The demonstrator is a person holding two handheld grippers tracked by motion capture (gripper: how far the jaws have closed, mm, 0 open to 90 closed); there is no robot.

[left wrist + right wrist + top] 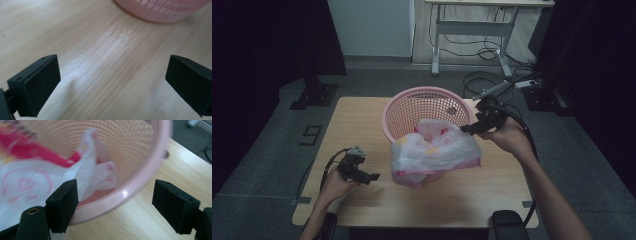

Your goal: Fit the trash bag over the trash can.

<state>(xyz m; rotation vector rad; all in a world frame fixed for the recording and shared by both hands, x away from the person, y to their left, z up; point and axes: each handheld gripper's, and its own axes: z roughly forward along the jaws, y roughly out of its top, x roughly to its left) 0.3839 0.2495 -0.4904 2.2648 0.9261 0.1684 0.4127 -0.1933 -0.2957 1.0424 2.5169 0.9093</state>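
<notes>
The plastic bag [434, 152], thin and white with pink and yellow print, lies slumped half over the near rim of the pink basket [398, 116], its bulk resting on the table [362, 112] in front of the basket and its upper folds reaching into the mouth. In the right gripper view a loose flap of the bag [93, 167] hangs inside the basket [140, 185], just past the rim, and one black jaw stands right against the film while the other is well out over the bare wood; the right gripper [467, 129] is spread wide, with the rim and the flap between its jaws and nothing pinched. The work in hand looks like fitting the bag into the basket as a liner, so a good grip would take the bag's edge alone, not the rim with it: the jaws should shift inward onto the flap, pinch a generous fold since the film is slippery, then draw it out and over the rim. The left gripper [371, 177] hovers near the left front of the table [105, 70], jaws spread and empty, well apart from the bag; it could steady the basket [160, 10] or take the opposite edge so the light basket does not tip or slide.
</notes>
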